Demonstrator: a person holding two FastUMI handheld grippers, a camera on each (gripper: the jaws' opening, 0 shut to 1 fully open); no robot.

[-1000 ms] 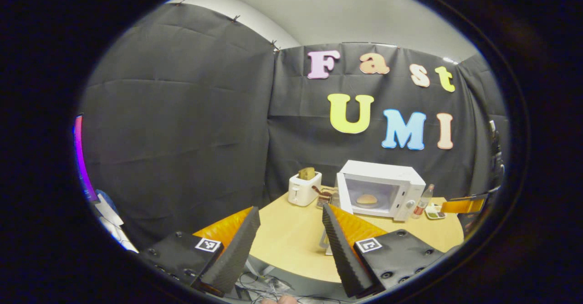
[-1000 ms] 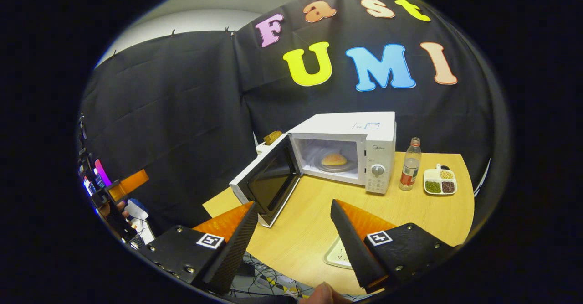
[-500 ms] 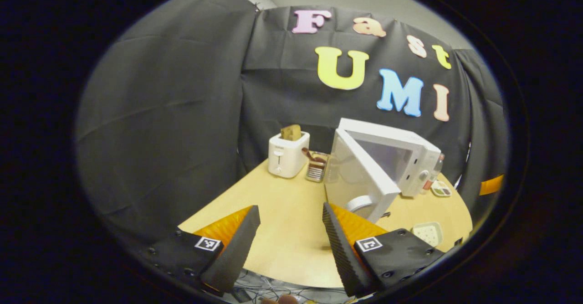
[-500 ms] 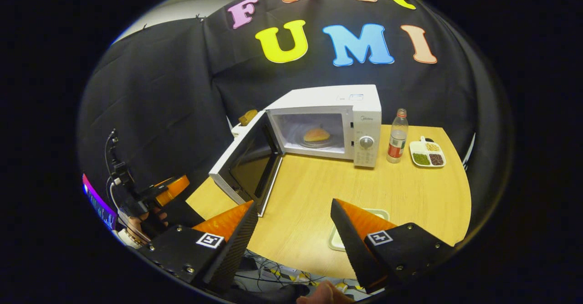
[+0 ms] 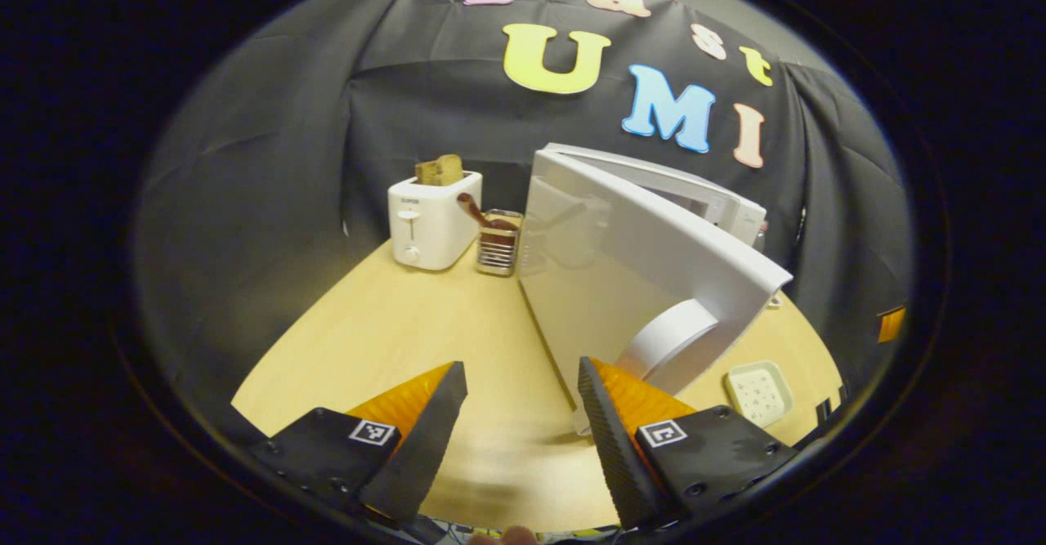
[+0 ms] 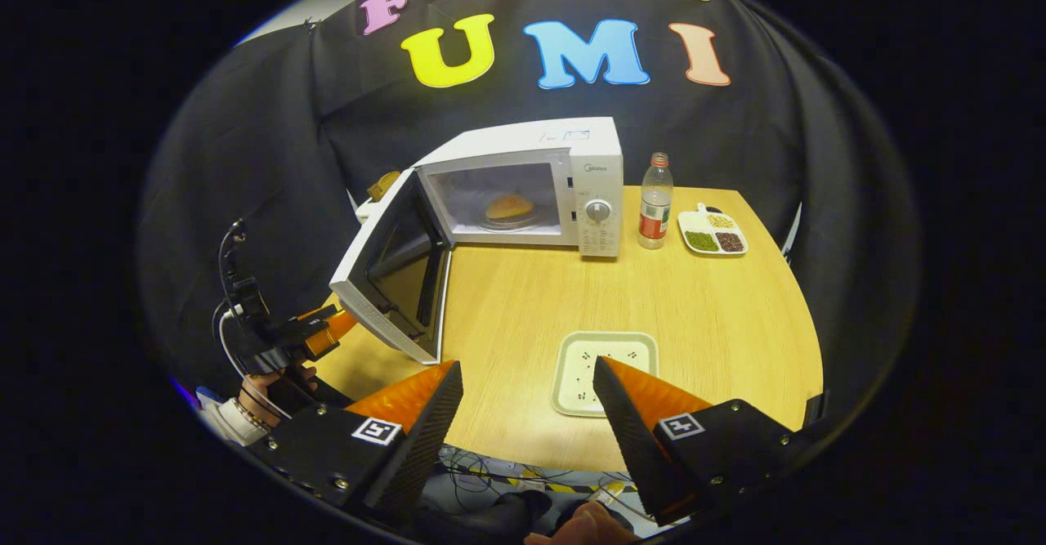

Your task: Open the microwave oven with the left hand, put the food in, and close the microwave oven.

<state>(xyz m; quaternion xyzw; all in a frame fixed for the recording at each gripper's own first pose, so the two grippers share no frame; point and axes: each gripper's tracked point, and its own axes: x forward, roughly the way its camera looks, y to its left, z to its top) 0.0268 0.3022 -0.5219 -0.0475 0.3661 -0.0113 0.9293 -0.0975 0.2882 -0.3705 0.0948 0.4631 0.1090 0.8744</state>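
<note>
Place: a recording booth – black cloth walls (image 6: 270,161) round one wooden table (image 6: 695,308).
Kitchen props: microwave (image 6: 564,177), toaster (image 5: 431,220) – back edge.
Wiring: cables (image 6: 507,480) under front edge.

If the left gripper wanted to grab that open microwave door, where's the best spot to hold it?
Probably the curved white handle at the microwave door's free edge, farthest from the hinge. It bows out from the door's outer face, so the open left gripper, just below it, could straddle it from that side.

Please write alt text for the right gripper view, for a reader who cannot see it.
A white microwave stands on a wooden table, door open, food inside. The open right tool hovers over an empty tray.
</note>
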